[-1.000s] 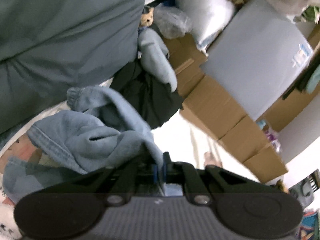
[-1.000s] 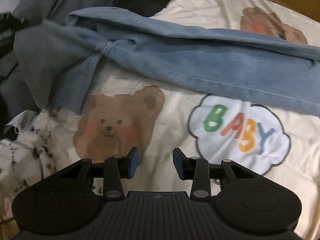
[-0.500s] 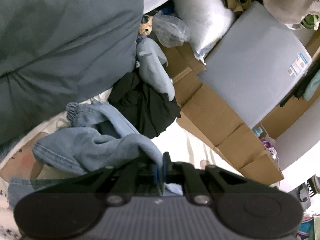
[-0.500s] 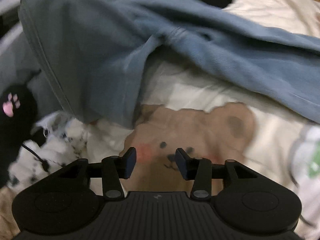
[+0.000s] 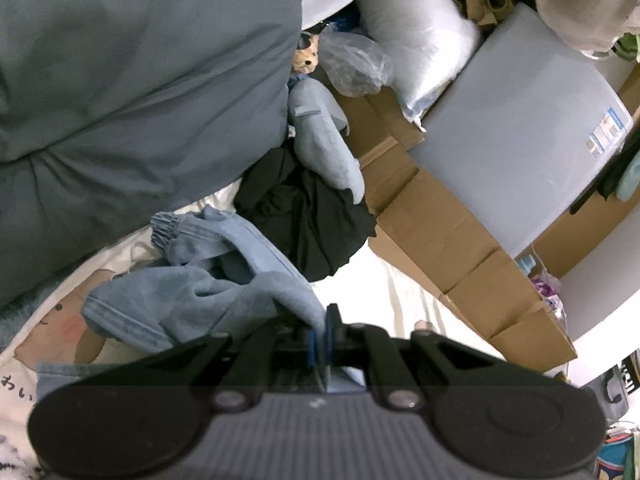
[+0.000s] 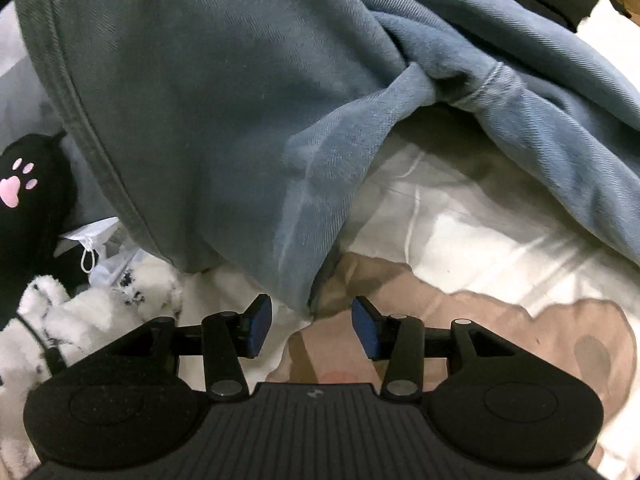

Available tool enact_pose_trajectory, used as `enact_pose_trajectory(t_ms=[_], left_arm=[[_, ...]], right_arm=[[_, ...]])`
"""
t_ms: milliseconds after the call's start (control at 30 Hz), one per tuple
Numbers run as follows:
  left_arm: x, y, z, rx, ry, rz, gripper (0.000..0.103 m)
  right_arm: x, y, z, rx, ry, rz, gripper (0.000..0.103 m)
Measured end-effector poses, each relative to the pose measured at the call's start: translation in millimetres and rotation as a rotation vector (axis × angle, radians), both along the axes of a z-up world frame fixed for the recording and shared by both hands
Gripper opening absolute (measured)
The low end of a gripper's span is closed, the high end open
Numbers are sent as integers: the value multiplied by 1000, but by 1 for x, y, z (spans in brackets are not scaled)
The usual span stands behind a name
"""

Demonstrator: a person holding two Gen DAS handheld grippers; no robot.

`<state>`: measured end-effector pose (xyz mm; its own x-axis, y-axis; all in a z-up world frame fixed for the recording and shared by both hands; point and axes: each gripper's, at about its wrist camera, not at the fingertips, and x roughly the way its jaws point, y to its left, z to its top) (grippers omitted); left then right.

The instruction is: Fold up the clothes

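- Blue denim jeans [image 5: 192, 292] lie bunched on a cream bear-print bedsheet [image 6: 460, 216], a fold clamped tight in the left claw [image 5: 319, 336].
- Right claw [image 6: 311, 330]: jaws just widened, apart, nothing gripped; a jeans corner hangs at 12 o'clock just beyond.
- Black garment [image 5: 308, 216] at 12 o'clock of the jeans.

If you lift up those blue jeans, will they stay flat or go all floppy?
Probably floppy: the blue jeans already sag and twist in soft folds. They would likely trail on the bear-print sheet, since the left gripper pinches just one edge. Probably not slippery; the weave looks coarse.
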<state>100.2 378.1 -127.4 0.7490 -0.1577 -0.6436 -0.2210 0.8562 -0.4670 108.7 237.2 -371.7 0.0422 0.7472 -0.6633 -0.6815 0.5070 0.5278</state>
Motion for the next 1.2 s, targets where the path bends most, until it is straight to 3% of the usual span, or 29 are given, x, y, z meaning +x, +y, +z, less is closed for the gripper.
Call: enact_pose_trajectory(t_ms=[167,233,267,400,767,933,1200], left_arm=[[3,5,2,0,11,12,6],[4,6,2,6,12,11,6],[4,5,2,8,12,12,6],[2,3,-2,6,0,22,6],[-12,-6,-17,-31,11,57,6],[-20,-8,-28,-59,47,52,6],[-30,-20,-57,-70,160,-19,6]], right_arm=[[-2,22,-6,11,13,24,49],[-1,29,-9,10,39,34,13],[-1,31,-11,3,59,37,4],[-1,16,-3,46,55,48,1],[4,-79,44,58,78,-14,1],[17,-136,65,19,91,-67,0],[43,-228,96,-111,36,-122,0]])
